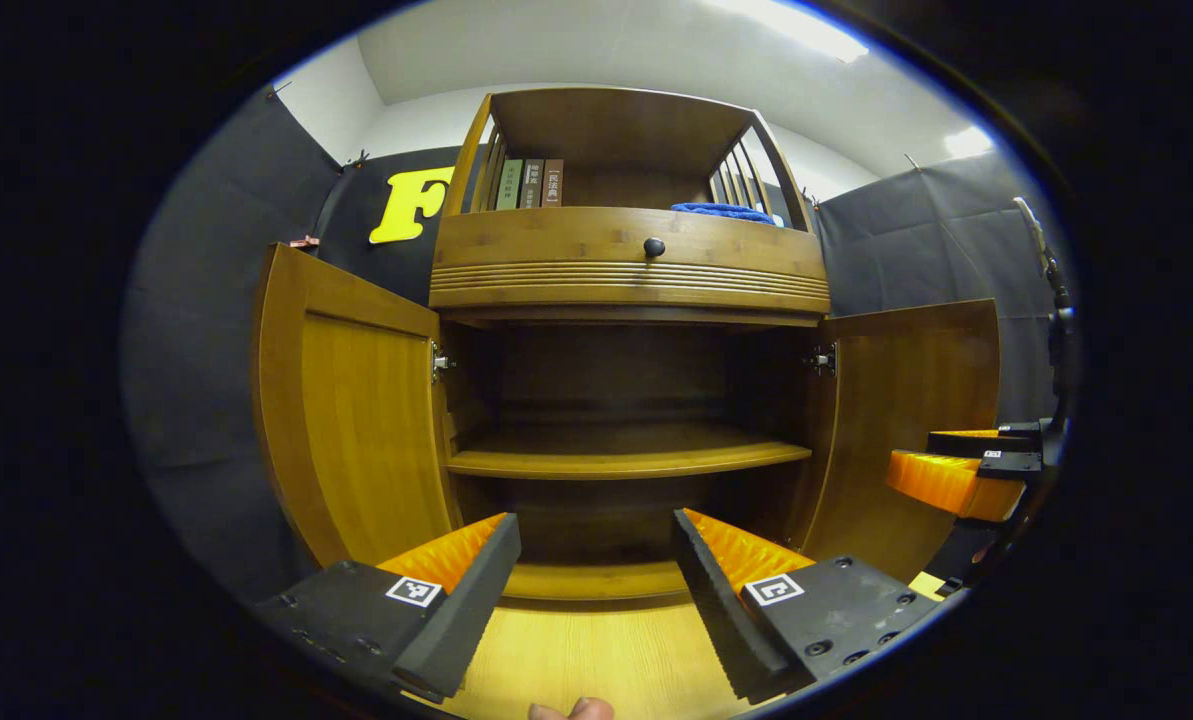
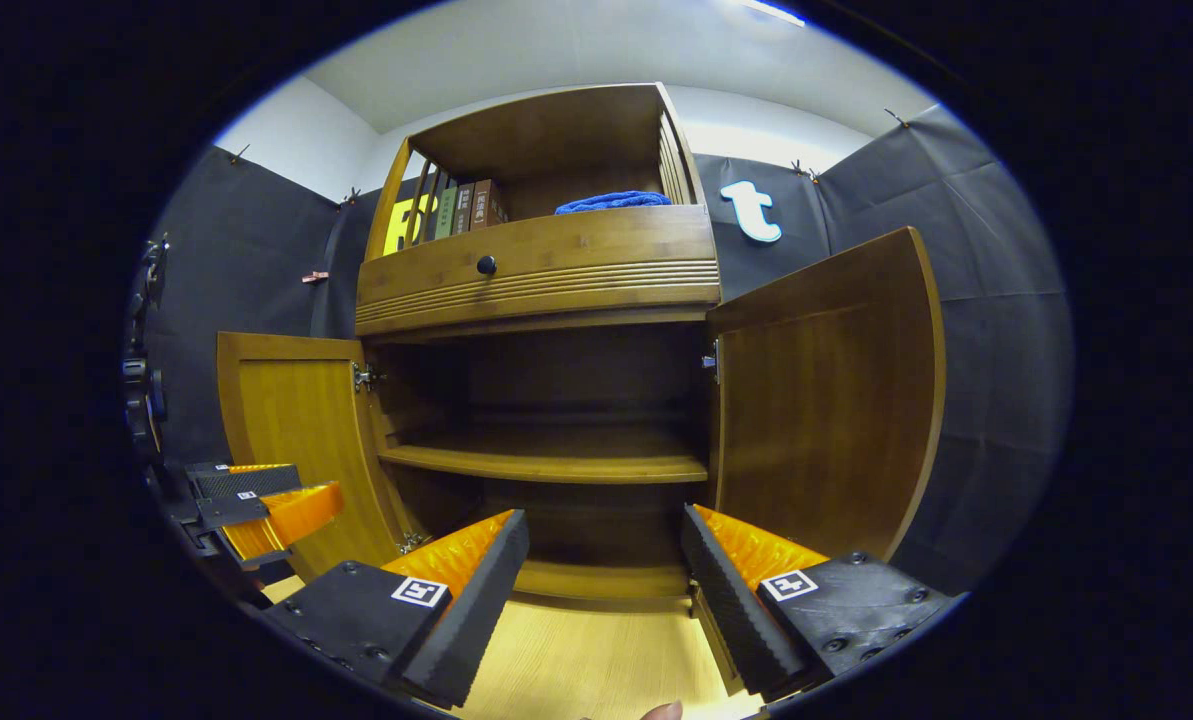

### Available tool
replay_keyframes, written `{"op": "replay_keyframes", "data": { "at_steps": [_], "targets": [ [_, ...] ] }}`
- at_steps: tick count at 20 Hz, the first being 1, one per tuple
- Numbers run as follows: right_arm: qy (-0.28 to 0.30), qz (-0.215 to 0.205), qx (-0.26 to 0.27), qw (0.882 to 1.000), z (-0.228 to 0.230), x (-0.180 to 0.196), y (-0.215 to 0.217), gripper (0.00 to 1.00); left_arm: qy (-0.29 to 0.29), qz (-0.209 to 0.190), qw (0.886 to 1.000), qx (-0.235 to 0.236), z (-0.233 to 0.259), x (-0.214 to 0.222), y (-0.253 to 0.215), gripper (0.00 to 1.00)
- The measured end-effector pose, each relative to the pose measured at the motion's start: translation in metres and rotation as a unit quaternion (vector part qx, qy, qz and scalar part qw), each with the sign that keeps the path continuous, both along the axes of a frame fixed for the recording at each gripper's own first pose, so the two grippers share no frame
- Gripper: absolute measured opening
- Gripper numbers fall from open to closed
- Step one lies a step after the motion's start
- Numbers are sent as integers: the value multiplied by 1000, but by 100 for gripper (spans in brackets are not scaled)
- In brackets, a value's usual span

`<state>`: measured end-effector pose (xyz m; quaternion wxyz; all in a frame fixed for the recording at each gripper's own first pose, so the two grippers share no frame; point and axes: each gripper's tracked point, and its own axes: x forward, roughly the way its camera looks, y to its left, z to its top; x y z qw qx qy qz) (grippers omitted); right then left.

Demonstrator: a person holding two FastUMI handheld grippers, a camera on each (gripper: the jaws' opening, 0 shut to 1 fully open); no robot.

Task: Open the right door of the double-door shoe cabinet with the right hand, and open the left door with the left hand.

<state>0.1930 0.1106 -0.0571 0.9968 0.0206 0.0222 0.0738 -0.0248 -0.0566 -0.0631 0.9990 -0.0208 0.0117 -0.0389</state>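
I see the shoe cabinet (image 1: 626, 300) straight ahead with its left door (image 1: 356, 420) and right door (image 2: 826, 400) both swung wide. My left gripper (image 1: 596, 570) and right gripper (image 2: 606, 570) hang spread apart, holding nothing, in front of the shelf (image 2: 546, 462).

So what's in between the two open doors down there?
Between the left door and right door, the left gripper view shows the dark cabinet inside with one bare shelf.

Two doors (image 1: 356, 420) (image 2: 826, 400), three books (image 1: 531, 184), one blue cloth (image 2: 611, 202), one knob (image 1: 654, 246).
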Motion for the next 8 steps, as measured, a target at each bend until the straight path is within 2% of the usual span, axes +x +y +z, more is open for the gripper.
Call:
{"op": "replay_keyframes", "data": {
  "at_steps": [2,3,4,6,8],
  "targets": [
    [0,-2,0,1000,0,0,0,100,-1,0,1000,1,0,1,0,94],
    [0,-2,0,1000,0,1,0,92,-1,0,1000,1,-1,1,0,96],
    [0,-3,0,1000,0,1,0,92,-1,0,1000,1,-1,1,0,96],
    [1,-3,1,1000,0,1,-1,100,-1,0,1000,1,0,1,0,92],
    [0,-4,1,1000,0,1,-1,100,-1,1,1000,1,-1,2,1,92]
  ]
}}
